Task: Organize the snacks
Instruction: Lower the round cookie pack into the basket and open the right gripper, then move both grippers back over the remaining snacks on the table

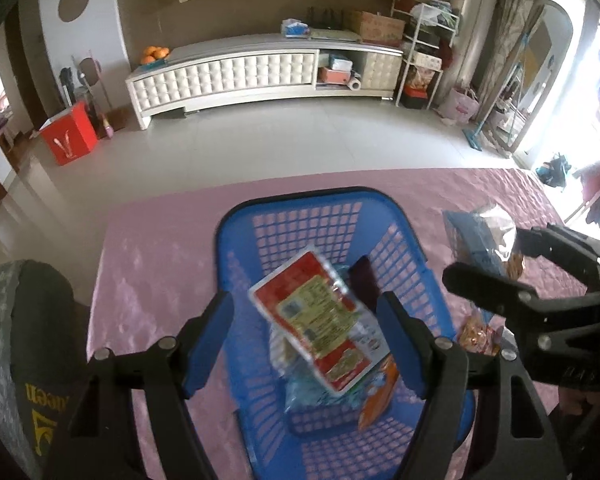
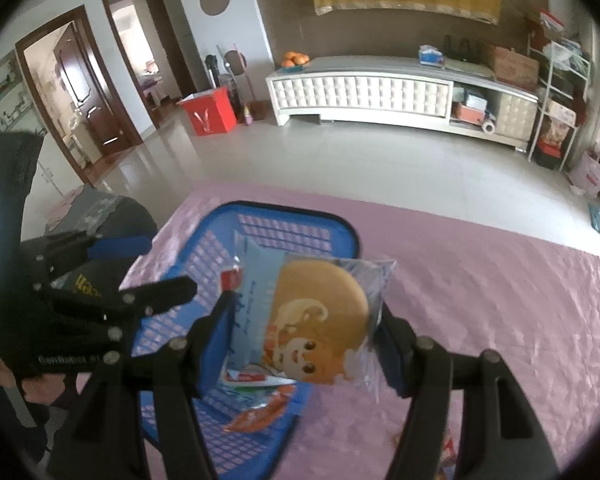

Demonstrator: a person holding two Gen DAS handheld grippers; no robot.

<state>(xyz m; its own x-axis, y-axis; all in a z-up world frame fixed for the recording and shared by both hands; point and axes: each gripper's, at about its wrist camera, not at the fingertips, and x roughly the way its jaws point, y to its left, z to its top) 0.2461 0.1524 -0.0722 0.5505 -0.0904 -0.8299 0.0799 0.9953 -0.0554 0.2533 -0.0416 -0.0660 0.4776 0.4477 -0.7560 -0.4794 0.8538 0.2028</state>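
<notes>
A blue plastic basket (image 1: pixel 236 236) stands on the pink tablecloth and holds several snack packs. My left gripper (image 1: pixel 306 328) is open above the basket, with a red and yellow snack packet (image 1: pixel 320 320) blurred between its fingers, seemingly loose over the basket. My right gripper (image 2: pixel 300 340) is shut on a clear-wrapped pancake snack (image 2: pixel 320 312) with a cartoon face, held just right of the basket (image 2: pixel 284 216). That gripper also shows at the right of the left wrist view (image 1: pixel 512 264), with the pancake snack (image 1: pixel 480 236).
An orange snack packet (image 1: pixel 476 334) lies on the pink tablecloth (image 1: pixel 160 248) right of the basket. A dark cap (image 1: pixel 40 340) sits at the table's left edge. Beyond the table are a tiled floor, a white cabinet (image 1: pixel 240 76) and a red box (image 1: pixel 70 136).
</notes>
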